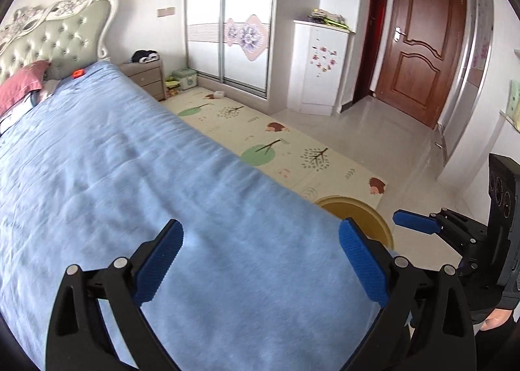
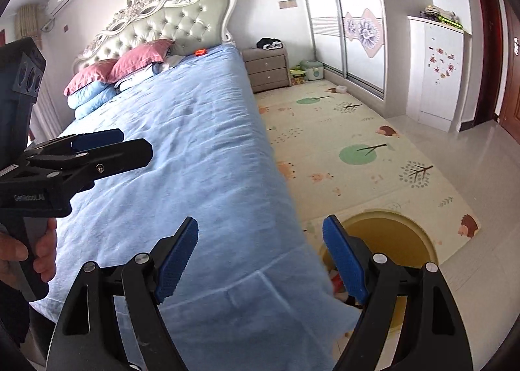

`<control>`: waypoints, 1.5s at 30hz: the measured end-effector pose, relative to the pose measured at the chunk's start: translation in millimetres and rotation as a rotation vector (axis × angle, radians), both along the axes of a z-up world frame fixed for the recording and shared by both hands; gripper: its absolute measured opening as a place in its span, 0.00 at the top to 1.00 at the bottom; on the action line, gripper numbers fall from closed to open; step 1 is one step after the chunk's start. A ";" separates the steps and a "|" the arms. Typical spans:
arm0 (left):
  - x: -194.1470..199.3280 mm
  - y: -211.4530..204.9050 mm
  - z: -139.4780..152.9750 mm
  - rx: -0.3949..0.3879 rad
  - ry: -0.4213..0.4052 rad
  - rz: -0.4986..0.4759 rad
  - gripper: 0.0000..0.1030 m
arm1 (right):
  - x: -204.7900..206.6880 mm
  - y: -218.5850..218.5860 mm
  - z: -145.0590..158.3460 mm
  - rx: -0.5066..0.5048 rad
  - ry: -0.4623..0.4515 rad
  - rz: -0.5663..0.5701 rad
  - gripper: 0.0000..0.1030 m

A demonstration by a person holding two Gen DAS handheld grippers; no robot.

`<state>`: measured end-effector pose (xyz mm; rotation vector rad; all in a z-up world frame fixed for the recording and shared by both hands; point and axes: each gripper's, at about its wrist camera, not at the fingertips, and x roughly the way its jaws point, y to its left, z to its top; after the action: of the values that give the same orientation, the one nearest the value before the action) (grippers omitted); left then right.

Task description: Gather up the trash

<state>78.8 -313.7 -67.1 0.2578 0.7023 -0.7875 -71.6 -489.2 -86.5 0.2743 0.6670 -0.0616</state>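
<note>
A small orange-red piece of trash [image 1: 77, 73] lies on the blue bedspread [image 1: 136, 176] near the headboard; it also shows in the right wrist view [image 2: 200, 52]. A yellow bin [image 2: 399, 241] stands on the floor at the bed's foot corner, with some red and white scraps inside [image 2: 338, 283]; its rim shows in the left wrist view [image 1: 364, 211]. My left gripper [image 1: 260, 241] is open and empty over the foot of the bed. My right gripper [image 2: 260, 234] is open and empty above the bed corner and bin.
A patterned play mat [image 2: 357, 150] covers the floor beside the bed. A nightstand [image 2: 267, 70], a green-and-white box [image 2: 310, 70], sliding wardrobe doors [image 1: 230, 19], a white cabinet [image 1: 317, 68] and a brown door [image 1: 419, 42] stand beyond. Pink pillows [image 2: 130, 62] lie at the headboard.
</note>
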 end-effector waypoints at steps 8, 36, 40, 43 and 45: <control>21.0 117.7 -0.3 -0.024 -0.048 0.263 0.05 | 38.7 94.2 18.3 -0.007 -0.062 0.141 0.20; -4.9 313.0 25.0 -0.085 -0.227 0.688 0.04 | 82.3 268.5 61.7 -0.102 -0.282 0.266 0.08; -6.2 312.9 24.8 -0.073 -0.244 0.700 0.04 | 82.0 273.3 63.7 -0.130 -0.303 0.245 0.08; -5.9 312.6 25.2 -0.077 -0.241 0.698 0.04 | 79.8 274.7 63.2 -0.144 -0.312 0.233 0.08; -5.5 312.0 25.6 -0.079 -0.242 0.710 0.04 | 78.3 276.5 63.1 -0.155 -0.321 0.229 0.08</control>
<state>73.3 -1.7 -41.5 0.0192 0.4798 -0.1011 6.6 -212.6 -23.4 0.0547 0.3681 0.1474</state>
